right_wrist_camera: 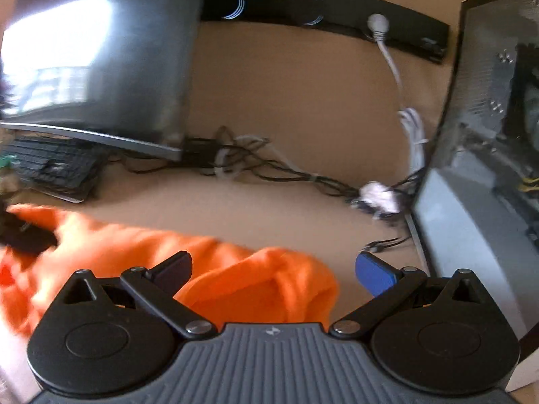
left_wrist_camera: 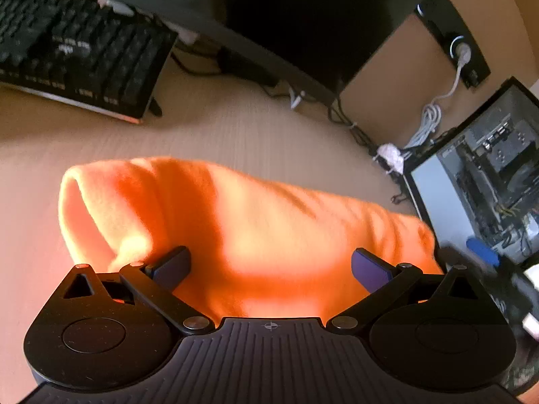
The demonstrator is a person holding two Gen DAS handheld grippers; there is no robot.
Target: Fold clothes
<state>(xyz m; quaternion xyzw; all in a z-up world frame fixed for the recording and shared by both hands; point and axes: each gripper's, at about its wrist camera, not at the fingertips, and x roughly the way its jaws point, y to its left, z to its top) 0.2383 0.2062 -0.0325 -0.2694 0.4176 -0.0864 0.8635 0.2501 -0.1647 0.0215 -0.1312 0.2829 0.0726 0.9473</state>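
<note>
Both my left hand-held gripper point(left_wrist_camera: 271, 266) and right hand-held gripper point(right_wrist_camera: 274, 269) gape empty over the soft, floppy orange garment point(left_wrist_camera: 235, 229); I'd pinch its near folded edge.

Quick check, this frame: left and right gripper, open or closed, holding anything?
Left gripper: open, holding nothing, orange cloth between the jaws.
Right gripper: open, holding nothing, over the cloth's edge.

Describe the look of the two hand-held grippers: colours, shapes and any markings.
The left hand-held gripper has a dark ribbed body with a small crosshair mark, two round black discs, black linkage arms on silver rivets and dark purple-blue finger pads. The right hand-held gripper has the same build, with a greyer ribbed body, a small pale mark and one bright blue pad; the other looks dark. No sleeves or cables on them show.
</note>
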